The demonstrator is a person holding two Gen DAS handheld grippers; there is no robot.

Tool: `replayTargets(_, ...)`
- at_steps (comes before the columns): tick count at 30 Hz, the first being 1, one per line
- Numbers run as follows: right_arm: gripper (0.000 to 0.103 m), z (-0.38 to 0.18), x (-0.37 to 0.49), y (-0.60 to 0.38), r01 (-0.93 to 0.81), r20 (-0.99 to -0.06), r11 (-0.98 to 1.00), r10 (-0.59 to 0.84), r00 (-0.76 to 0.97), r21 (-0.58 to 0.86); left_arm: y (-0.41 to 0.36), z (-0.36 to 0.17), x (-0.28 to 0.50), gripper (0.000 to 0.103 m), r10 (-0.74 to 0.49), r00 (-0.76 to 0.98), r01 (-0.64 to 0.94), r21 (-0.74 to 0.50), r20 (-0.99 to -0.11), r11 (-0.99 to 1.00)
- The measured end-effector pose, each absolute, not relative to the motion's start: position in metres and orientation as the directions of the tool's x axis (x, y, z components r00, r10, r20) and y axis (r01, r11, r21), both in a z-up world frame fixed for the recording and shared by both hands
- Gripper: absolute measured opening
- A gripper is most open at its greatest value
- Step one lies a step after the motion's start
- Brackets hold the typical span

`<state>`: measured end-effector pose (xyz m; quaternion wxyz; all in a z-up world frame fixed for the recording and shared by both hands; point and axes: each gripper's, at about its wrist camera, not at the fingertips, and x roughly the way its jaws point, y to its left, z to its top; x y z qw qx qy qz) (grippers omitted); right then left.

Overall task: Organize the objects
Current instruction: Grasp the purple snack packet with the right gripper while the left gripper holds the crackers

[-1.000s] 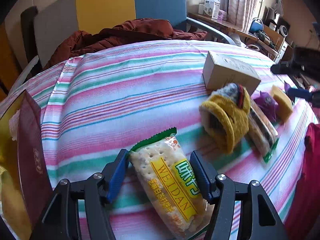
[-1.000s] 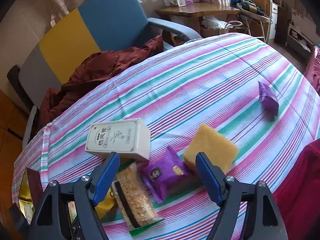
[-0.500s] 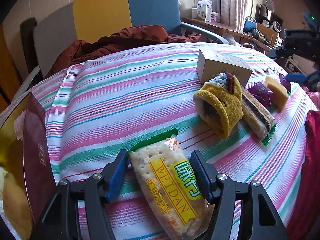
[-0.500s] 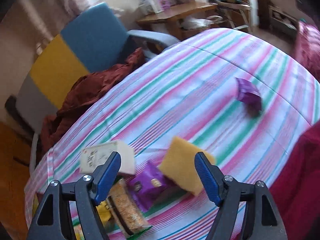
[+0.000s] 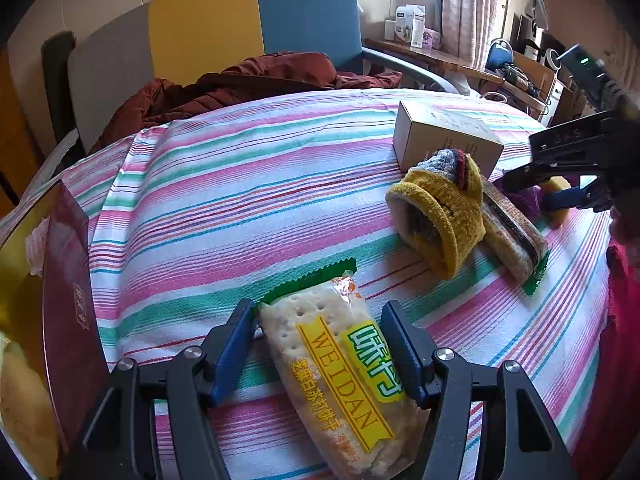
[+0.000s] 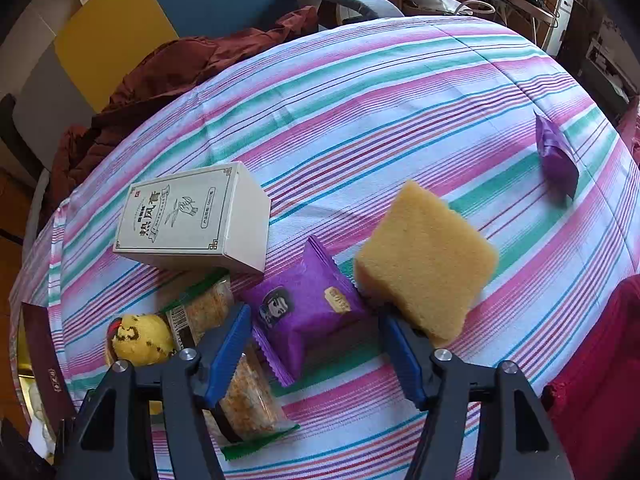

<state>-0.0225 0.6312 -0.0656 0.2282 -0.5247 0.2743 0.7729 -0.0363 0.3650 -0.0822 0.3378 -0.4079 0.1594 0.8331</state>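
Note:
My left gripper [image 5: 320,322] is shut on a WEIDAN cracker pack [image 5: 336,376] and holds it over the striped tablecloth [image 5: 224,184]. My right gripper [image 6: 316,328] is open and empty, its jaws either side of a purple snack packet [image 6: 308,304], with a yellow sponge [image 6: 424,260] by its right finger. A white box [image 6: 192,216], a yellow sock [image 5: 440,216] and a rice-cracker pack [image 5: 508,232] lie close together. The right gripper also shows in the left wrist view [image 5: 568,184], above the sponge. A second purple packet [image 6: 556,156] lies apart at far right.
A dark red box [image 5: 68,304] with a gold lining stands open at the table's left edge. A brown jacket [image 5: 248,84] lies on the blue, yellow and grey chair [image 5: 224,20] behind the table. A red cloth [image 6: 600,360] hangs at the right edge.
My right gripper has dropped toward the table and closer to the purple packet and sponge. My left gripper has kept the cracker pack and shifted only slightly.

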Motion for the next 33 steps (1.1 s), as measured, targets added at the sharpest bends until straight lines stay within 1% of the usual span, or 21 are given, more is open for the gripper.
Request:
replayTargets(3, 0.069, -0.07, -0.029, 0.625, -0.626, -0.944, -0.764, 0.072, -0.322, 0.155, 0.365, -0.082, -0.036, 0.065, 0.436, -0.438, -0.693, -0.013, -0.786, -0.721)
replayTargets(4, 0.066, -0.07, -0.029, 0.624, -0.62, -0.943, -0.771, 0.081, -0.324, 0.147, 0.365, -0.082, -0.036, 0.065, 0.437, -0.438, -0.693, -0.014, -0.786, -0.721)
replayTargets(5, 0.06, -0.069, -0.028, 0.623, -0.616, -0.94, -0.775, 0.087, -0.33, 0.144, 0.365, -0.082, -0.036, 0.065, 0.438, -0.438, -0.693, -0.015, -0.785, -0.721)
replayTargets(6, 0.046, -0.068, -0.027, 0.622, -0.616, -0.938, -0.775, 0.093, -0.333, 0.142, 0.365, -0.082, -0.036, 0.065, 0.439, -0.439, -0.693, -0.015, -0.784, -0.721)
replayTargets(9, 0.038, -0.066, -0.023, 0.622, -0.617, -0.934, -0.773, 0.098, -0.343, 0.146, 0.364, -0.082, -0.035, 0.064, 0.438, -0.444, -0.693, -0.011, -0.782, -0.721)
replayTargets(12, 0.038, -0.06, -0.022, 0.621, -0.616, -0.925, -0.774, 0.116, -0.361, 0.144, 0.362, -0.08, -0.035, 0.06, 0.44, -0.438, -0.689, -0.021, -0.784, -0.724)
replayTargets(15, 0.038, -0.046, -0.016, 0.62, -0.614, -0.898, -0.773, 0.141, -0.416, 0.163, 0.36, -0.077, -0.035, 0.059, 0.439, -0.413, -0.692, -0.039, -0.798, -0.721)
replayTargets(17, 0.038, -0.037, -0.015, 0.619, -0.608, -0.877, -0.773, 0.151, -0.457, 0.184, 0.356, -0.073, -0.032, 0.059, 0.455, -0.384, -0.695, -0.073, -0.803, -0.715)
replayTargets(21, 0.038, -0.016, -0.012, 0.61, -0.568, -0.817, -0.791, 0.162, -0.553, 0.227, 0.34, -0.046, -0.017, 0.059, 0.505, -0.384, -0.705, -0.108, -0.773, -0.701)
replayTargets(26, 0.038, 0.002, -0.018, 0.581, -0.461, -0.783, -0.852, 0.102, -0.614, 0.25, 0.302, -0.014, -0.012, 0.059, 0.531, -0.419, -0.678, -0.135, -0.736, -0.723)
replayTargets(29, 0.038, 0.015, -0.023, 0.545, -0.372, -0.766, -0.891, 0.044, -0.642, 0.261, 0.268, 0.003, -0.017, 0.059, 0.537, -0.447, -0.632, -0.171, -0.716, -0.755)
replayTargets(33, 0.038, 0.025, -0.038, 0.49, -0.236, -0.754, -0.934, -0.051, -0.655, 0.269, 0.221, 0.016, -0.032, 0.059, 0.513, -0.504, -0.553, -0.196, -0.695, -0.81)
